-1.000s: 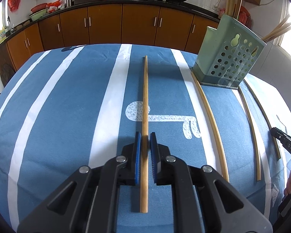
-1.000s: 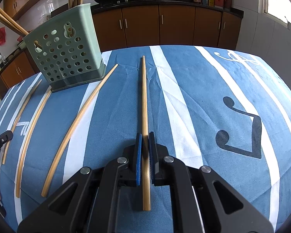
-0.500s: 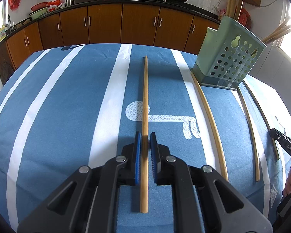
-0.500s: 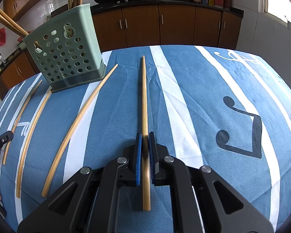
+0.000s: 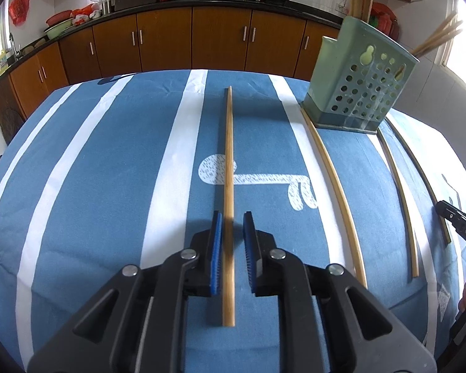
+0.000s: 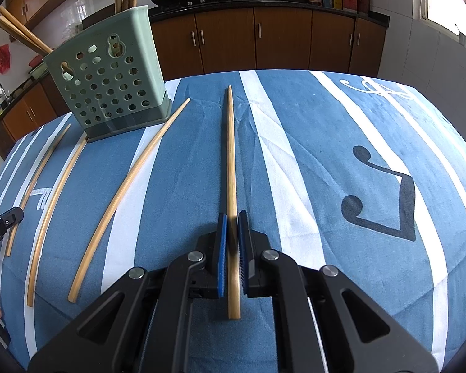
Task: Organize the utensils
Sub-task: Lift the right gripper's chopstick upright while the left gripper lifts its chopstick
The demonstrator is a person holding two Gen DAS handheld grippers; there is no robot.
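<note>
In the left wrist view a long wooden chopstick lies on the blue striped tablecloth between the blue pads of my left gripper, whose jaws stand apart with gaps on both sides. In the right wrist view my right gripper is shut on another chopstick that points away along the cloth. A green perforated utensil holder with several chopsticks in it stands at the far right of the left view; it also shows in the right wrist view at the far left.
Three more chopsticks lie on the cloth near the holder, one in the left view and one in the right view among them. Brown kitchen cabinets run behind the table. The other gripper's tip shows at the right edge.
My left gripper's jaws have opened off the chopstick, which now lies loose between the pads. The right gripper still grips its chopstick and has not moved.
</note>
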